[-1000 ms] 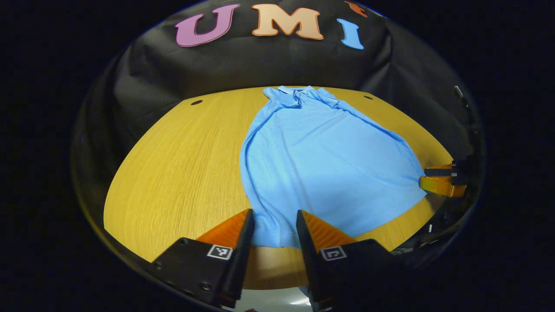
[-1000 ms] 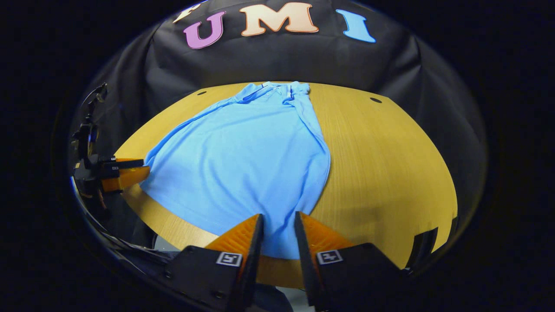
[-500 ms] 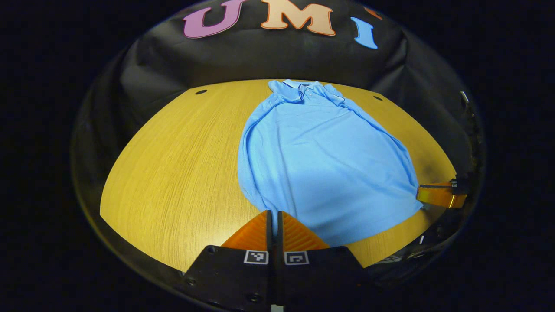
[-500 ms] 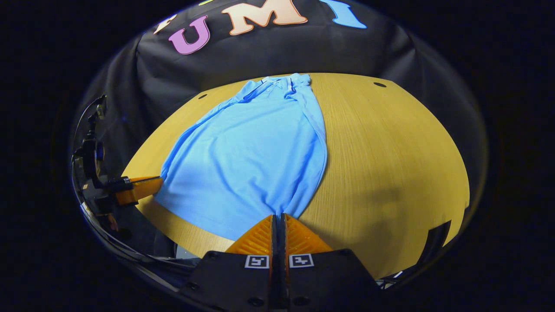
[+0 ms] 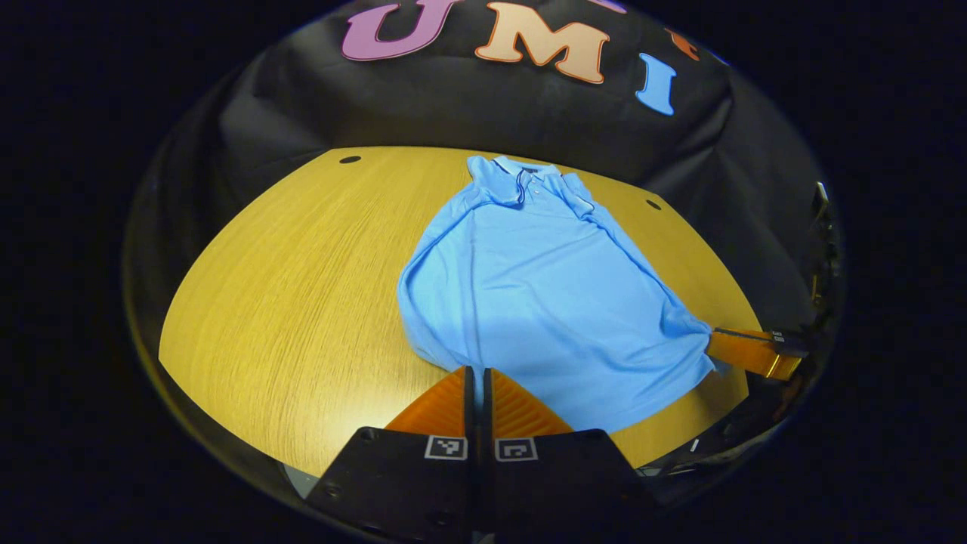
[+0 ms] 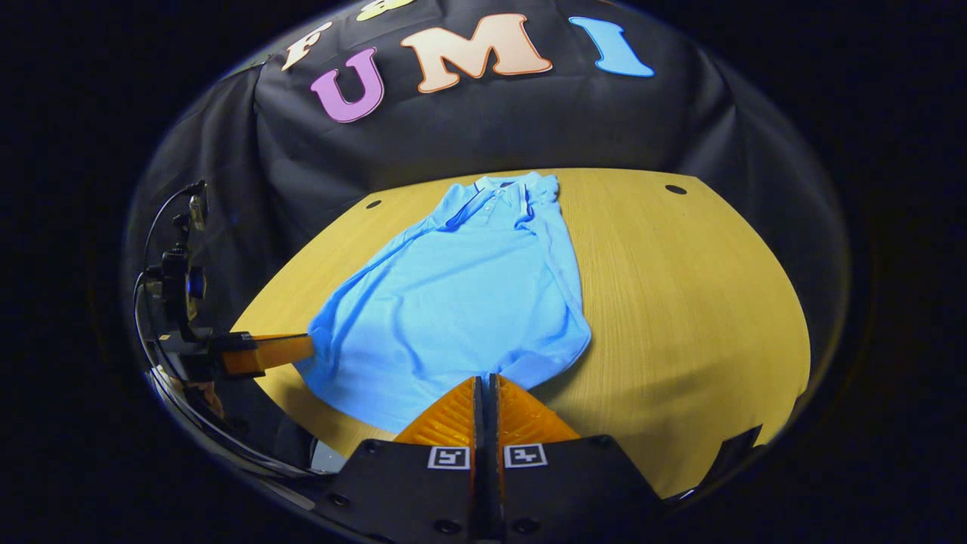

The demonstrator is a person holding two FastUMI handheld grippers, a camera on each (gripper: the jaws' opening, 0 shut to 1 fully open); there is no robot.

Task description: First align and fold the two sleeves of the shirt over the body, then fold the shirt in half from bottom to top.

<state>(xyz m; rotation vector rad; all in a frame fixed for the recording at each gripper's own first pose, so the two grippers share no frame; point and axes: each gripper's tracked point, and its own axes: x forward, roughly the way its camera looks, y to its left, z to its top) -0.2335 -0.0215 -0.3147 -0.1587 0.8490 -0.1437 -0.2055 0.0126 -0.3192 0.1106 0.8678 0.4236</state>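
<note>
Blue cotton, soft and faintly ribbed, that's the shirt (image 5: 544,295) lying on the table (image 5: 287,302), a curved slab of yellow wood grain with small dark holes near its far edge. Collar (image 5: 521,170) points to the black cloth wall at the back, and both sleeves are tucked over the body, so the shape is a long, narrow panel that widens toward the hem.

Left gripper (image 5: 474,372) now: its two ridged, wedge-shaped fingers are pressed tight together right at the near left corner of the hem, cloth pinched between them as far as the left gripper view lets me see. The fabric bunches there into small rounded folds.

Right gripper (image 6: 487,378), same story: fingers closed flat against each other on the near right hem corner, with the edge curling up around the tips. From the left gripper view that same gripper (image 5: 714,341) shows off to the side, the hem drawn to a gathered point at its tip.

Between the two corners the hem sags in a shallow arc, wrinkles fanning up the body. In the right gripper view the left gripper (image 6: 306,349) meets the cloth's far corner, a looping cable behind it.
</note>
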